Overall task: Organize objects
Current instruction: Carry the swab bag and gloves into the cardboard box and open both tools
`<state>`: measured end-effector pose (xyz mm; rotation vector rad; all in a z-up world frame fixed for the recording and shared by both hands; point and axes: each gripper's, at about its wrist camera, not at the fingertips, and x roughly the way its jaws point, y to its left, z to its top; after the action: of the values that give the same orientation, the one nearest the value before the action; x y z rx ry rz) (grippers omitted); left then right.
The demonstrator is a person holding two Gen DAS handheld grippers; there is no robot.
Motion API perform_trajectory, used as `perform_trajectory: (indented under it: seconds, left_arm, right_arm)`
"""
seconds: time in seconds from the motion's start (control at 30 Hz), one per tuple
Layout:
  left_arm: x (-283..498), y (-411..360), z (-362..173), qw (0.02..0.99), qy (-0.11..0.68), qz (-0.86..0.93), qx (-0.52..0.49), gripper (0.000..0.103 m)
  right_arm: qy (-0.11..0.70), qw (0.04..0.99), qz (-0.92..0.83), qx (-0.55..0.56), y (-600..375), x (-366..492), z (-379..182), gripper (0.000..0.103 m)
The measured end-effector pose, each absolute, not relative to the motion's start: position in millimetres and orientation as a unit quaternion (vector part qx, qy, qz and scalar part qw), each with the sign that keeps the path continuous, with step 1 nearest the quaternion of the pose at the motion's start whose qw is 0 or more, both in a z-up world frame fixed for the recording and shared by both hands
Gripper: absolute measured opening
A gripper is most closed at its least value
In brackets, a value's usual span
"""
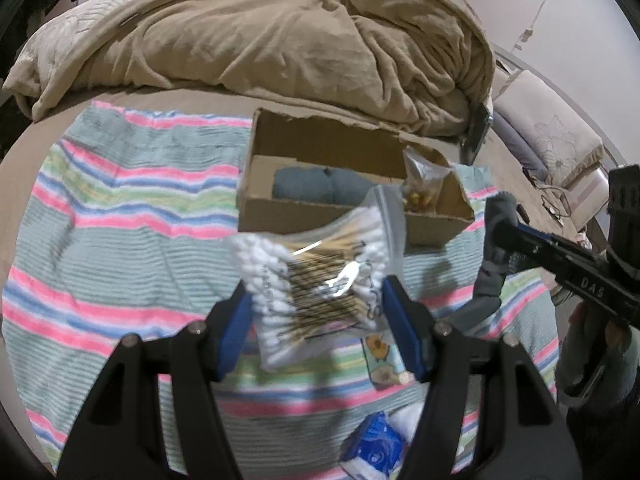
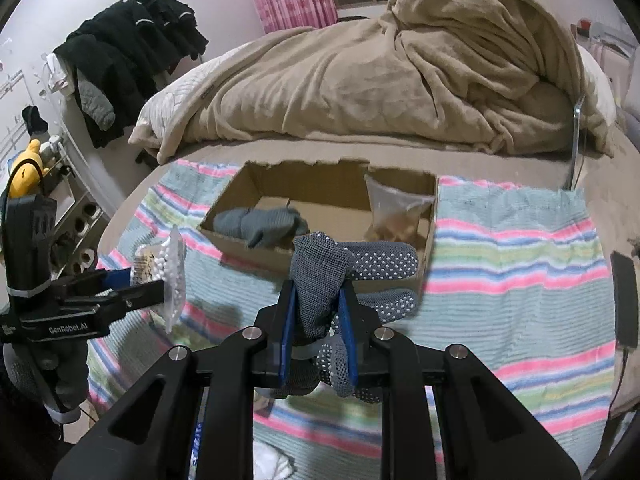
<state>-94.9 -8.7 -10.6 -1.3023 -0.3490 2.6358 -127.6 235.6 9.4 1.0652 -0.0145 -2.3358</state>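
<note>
Bag of cotton swabs [image 1: 320,280] is clenched in the left claw [image 1: 318,312], the right claw [image 2: 318,312] grasping a dotted grey glove [image 2: 332,280]. Both hang near the cardboard box [image 1: 280,208] mid-bed; next, probably lowering each into a free compartment.

A glossy clear plastic bag of cotton swabs [image 1: 320,280] sits mid-frame, above matt brown cardboard box [image 1: 344,184]. A knitted grey glove [image 2: 340,280] with rubbery white dots appears centre. Ribbed striped cloth towel [image 1: 120,240] lies beneath; plush beige blanket [image 2: 380,80] fills the top.

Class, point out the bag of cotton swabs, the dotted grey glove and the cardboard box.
bag of cotton swabs [image 1: 320,280], left wrist view, bag's middle.
dotted grey glove [image 2: 320,280], right wrist view, knit cuff.
cardboard box [image 2: 320,184], right wrist view, inner back wall.
</note>
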Motion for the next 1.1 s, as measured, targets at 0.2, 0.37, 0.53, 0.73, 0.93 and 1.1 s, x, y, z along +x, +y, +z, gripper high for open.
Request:
perform_trajectory:
  seconds: [0.2,0.37,0.53,0.73,0.93,1.1]
  left_arm:
    - [-112.8,-9.8,-3.2,0.093,-0.121,0.891,-0.427,0.064]
    - [-129.1,-13.0,6.3,0.094,-0.116,0.898,-0.415,0.064]
    - [-145.8,-13.7,12.1,0.099,-0.107,0.902,-0.407,0.064]
    - [-162.0,-11.5,17.8,0.108,-0.101,0.905,-0.398,0.064]
    - [-184.7,-11.7,15.8,0.108,-0.107,0.905,-0.397,0.064]
    - [-201.9,-7.0,4.9,0.113,-0.117,0.9,-0.405,0.064]
  right_arm:
    - [0.002,0.285,-0.878,0.384,231.0,-143.1,20.1,0.022]
    - [0.01,0.29,-0.88,0.375,223.0,-155.9,27.7,0.022]
    - [0.014,0.297,-0.882,0.365,212.9,-170.8,34.9,0.022]
    - [0.023,0.307,-0.882,0.356,196.7,-188.5,40.0,0.022]
    - [0.008,0.303,-0.884,0.356,182.1,-207.6,34.2,0.022]
    - [0.003,0.301,-0.882,0.362,167.9,-221.3,27.4,0.022]
